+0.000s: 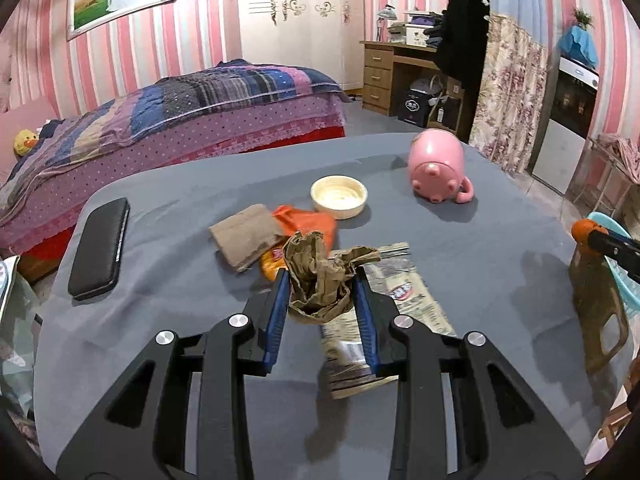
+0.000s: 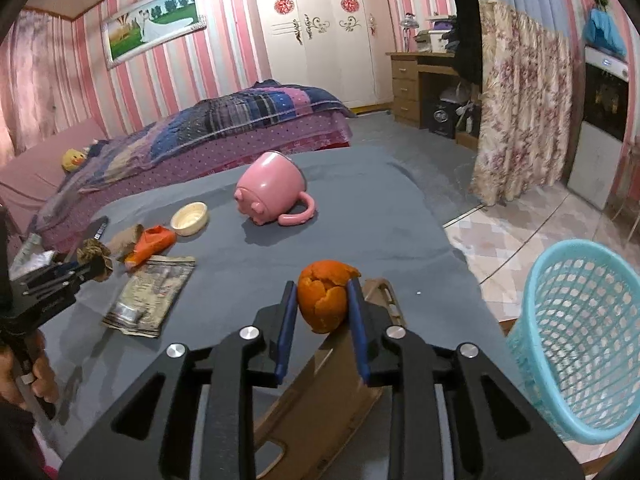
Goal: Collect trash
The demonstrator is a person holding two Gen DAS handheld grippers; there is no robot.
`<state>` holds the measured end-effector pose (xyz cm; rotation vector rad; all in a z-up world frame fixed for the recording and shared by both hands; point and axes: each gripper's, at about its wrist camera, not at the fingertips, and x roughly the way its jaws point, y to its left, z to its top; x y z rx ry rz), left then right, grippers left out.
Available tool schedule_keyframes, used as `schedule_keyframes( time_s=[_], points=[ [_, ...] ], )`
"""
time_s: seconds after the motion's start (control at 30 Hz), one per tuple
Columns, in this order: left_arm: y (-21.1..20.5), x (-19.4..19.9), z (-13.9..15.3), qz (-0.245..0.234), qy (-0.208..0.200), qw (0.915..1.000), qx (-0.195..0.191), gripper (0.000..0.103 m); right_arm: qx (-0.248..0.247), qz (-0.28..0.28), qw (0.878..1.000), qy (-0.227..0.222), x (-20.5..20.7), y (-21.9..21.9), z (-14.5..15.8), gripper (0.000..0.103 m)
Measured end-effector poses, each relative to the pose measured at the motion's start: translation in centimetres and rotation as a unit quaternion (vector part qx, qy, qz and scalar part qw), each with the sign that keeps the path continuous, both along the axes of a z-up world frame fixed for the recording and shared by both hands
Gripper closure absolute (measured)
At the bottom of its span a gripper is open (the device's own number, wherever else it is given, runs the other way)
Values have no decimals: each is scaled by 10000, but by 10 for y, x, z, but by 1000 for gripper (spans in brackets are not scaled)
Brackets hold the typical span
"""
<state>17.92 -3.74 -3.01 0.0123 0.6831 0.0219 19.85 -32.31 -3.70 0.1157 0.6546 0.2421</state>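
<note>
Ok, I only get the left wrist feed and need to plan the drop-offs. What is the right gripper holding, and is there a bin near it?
Observer: The right gripper is shut on an orange peel, lifted above the table's edge.
Operator: And the bin?
Observer: A light blue mesh basket stands on the floor, right of the gray table.
Operator: Does my crumpled paper look secure from there?
Observer: The left gripper shows the brown crumpled paper pinched between its pads; in the right view it sits at the far left, clear of the silver packet.
</note>
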Motion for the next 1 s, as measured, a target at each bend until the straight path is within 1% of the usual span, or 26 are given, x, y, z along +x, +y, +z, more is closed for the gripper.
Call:
schedule_keyframes(
  time_s=[0.07,0.1,0.13,0.17,0.2,0.23,0.37,0.53,0.63,0.73,0.77,0.83,0.9,1.0],
  points=[
    [8,-1,2,71,-21,10000,-38,72,22,130,9999,14,1,3,0,69],
    [13,-2,2,109,-26,9999,-52,72,-15,169,9999,-8,1,7,0,61],
    [15,-1,3,129,-29,9999,-58,72,-19,192,9998,-25,0,9,0,49],
    [19,-1,4,155,-33,9999,-61,72,-22,215,9997,-58,0,13,1,42],
    [21,-1,4,175,-38,9998,-59,72,-47,197,9997,-106,1,17,3,32],
    [25,-1,5,197,-49,9998,-53,72,-84,162,9997,-151,1,19,4,30],
    [37,-2,7,268,-90,9996,-24,72,-153,-1,9998,-155,10,20,4,29],
    [55,-1,1,369,-42,9993,-73,72,-377,-82,9993,1,23,24,-4,29],
    [62,0,-6,410,14,9991,-126,72,-458,45,9988,156,29,32,-11,29],
    [66,0,-12,413,52,9990,-142,72,-710,273,9966,314,33,47,-19,30],
    [66,0,-14,407,59,9991,-141,72,-847,353,9951,375,34,54,-23,32],
    [66,0,-16,401,57,9991,-137,71,-1039,470,9923,489,35,62,-30,49],
    [67,0,-16,385,55,9991,-158,71,-1204,582,9893,582,36,67,-35,54],
    [69,0,-17,382,56,9991,-175,72,-1492,644,9846,646,33,72,-41,57]
  ],
)
